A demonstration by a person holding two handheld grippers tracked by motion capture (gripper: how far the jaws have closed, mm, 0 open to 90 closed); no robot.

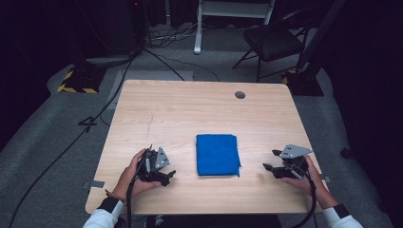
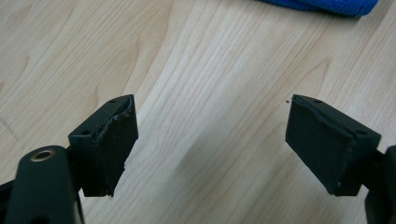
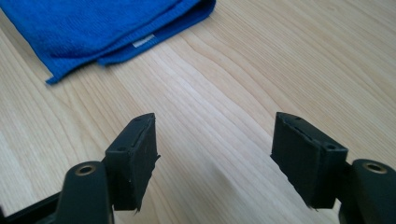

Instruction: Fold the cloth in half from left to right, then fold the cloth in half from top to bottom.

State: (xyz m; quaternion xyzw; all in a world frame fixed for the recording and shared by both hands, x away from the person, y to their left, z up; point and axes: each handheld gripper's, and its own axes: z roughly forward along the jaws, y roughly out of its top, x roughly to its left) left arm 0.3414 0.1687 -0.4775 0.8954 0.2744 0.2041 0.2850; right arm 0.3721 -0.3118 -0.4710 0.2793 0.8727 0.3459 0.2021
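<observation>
A folded blue cloth [image 1: 217, 154] lies flat on the wooden table [image 1: 199, 109], near its front middle. My left gripper [image 1: 168, 175] rests low over the table to the cloth's left, jaws open with bare wood between them; the cloth's edge [image 2: 322, 5] shows at the top of the left gripper view. My right gripper [image 1: 271, 160] is to the cloth's right, pointing toward it, jaws open and empty. In the right gripper view the cloth [image 3: 100, 28] lies ahead at the upper left, with a small white tag at its hem.
A round grommet hole [image 1: 240, 94] sits near the table's far edge. Beyond the table stand a black chair [image 1: 273, 40] and a white frame leg [image 1: 197, 28]. Cables [image 1: 114, 95] run across the grey floor at the left.
</observation>
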